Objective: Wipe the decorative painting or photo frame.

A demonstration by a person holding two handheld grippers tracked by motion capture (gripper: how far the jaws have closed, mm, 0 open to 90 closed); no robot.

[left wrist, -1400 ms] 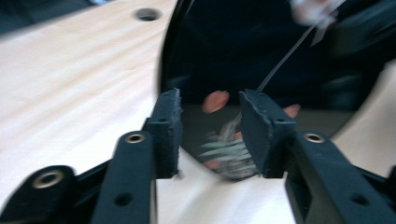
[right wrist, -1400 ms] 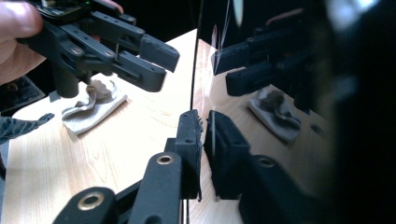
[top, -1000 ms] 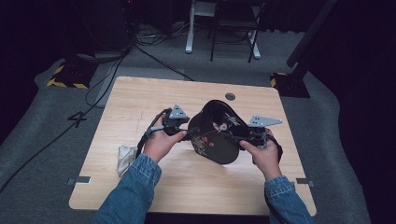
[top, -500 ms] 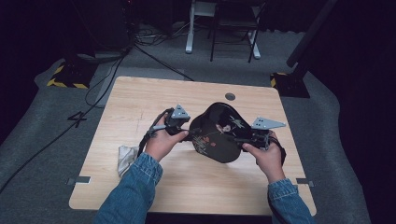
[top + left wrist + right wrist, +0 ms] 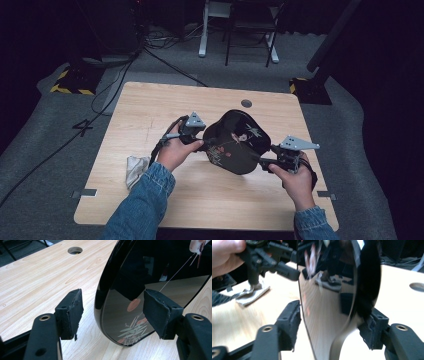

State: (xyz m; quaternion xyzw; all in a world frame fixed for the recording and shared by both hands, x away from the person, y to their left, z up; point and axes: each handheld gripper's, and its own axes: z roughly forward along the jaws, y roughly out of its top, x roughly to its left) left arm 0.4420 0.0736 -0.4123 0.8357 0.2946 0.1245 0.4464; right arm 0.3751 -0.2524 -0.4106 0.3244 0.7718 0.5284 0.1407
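Note:
A black lacquered oval tray (image 5: 235, 142) with a painted figure and reeds stands tilted on its edge on the wooden table (image 5: 150, 110). My left gripper (image 5: 206, 144) is at its left rim, and in the left gripper view the open gripper (image 5: 116, 312) straddles the tray (image 5: 150, 272) with gaps at both pads. My right gripper (image 5: 263, 162) is at the tray's near right rim. In the right gripper view the gripper (image 5: 332, 327) is open around the tray (image 5: 324, 302); the right pad (image 5: 372, 327) touches it and the left pad stands apart.
A crumpled white cloth (image 5: 135, 167) lies on the table by the left forearm and appears behind the left gripper (image 5: 272, 257) in the right gripper view. A round cable hole (image 5: 246, 103) sits near the table's far edge. Chairs and cables lie beyond the table.
The right hand and its gripper have shifted a little to the right and toward the near edge along the tray's rim. The left gripper and the tray have barely moved.

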